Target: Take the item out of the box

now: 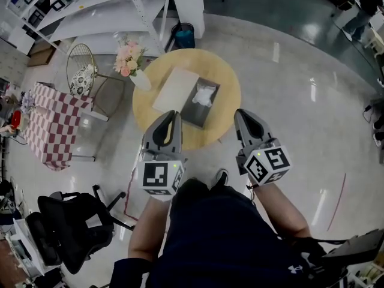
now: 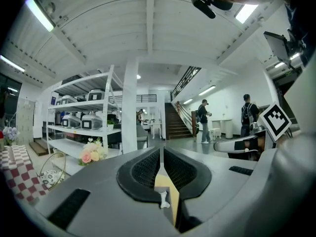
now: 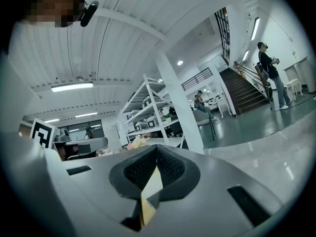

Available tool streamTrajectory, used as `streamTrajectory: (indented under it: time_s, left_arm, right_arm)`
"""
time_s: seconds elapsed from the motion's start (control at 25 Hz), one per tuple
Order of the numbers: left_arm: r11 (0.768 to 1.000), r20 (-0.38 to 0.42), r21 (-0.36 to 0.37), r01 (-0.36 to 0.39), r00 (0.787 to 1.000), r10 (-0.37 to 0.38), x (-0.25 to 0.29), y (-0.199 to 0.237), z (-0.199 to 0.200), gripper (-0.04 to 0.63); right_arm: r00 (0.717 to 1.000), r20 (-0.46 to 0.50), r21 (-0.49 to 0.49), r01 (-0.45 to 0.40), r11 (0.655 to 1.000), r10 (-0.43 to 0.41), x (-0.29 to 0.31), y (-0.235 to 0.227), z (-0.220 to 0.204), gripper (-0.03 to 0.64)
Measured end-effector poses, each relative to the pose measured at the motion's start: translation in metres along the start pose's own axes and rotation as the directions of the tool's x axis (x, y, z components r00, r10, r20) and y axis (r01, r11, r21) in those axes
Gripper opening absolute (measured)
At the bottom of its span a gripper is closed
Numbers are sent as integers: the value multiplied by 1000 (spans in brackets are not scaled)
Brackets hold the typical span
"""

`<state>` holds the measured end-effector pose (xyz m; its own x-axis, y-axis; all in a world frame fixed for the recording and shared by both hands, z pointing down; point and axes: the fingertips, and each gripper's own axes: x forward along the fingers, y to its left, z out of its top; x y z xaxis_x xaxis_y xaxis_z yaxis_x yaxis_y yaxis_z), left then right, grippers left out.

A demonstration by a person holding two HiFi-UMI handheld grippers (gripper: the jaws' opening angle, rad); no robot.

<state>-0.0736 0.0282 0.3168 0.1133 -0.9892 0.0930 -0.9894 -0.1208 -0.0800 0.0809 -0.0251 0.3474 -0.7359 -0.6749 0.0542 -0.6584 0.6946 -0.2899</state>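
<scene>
On the round yellow table lies an open dark box with a crumpled white item inside it. A flat pale lid lies against the box's left side. My left gripper hangs over the table's near edge, just left of the box, its jaws shut and empty. My right gripper is level with it at the table's right edge, also shut with nothing in it. Both gripper views look level across the room, each showing only its own closed pads, not the box.
A white vase of pink flowers stands at the table's left rim. A wire chair, a checked-cloth table and a black office chair are to the left. White shelving and a blue bin stand behind.
</scene>
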Motion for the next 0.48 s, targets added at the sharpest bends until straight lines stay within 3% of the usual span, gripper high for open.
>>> streamTrajectory:
  time_s: [0.48]
  left_arm:
    - [990, -126, 112, 82, 990, -67, 69, 11, -51, 38]
  right_arm:
    - [997, -55, 24, 48, 999, -46, 40, -39, -12, 12]
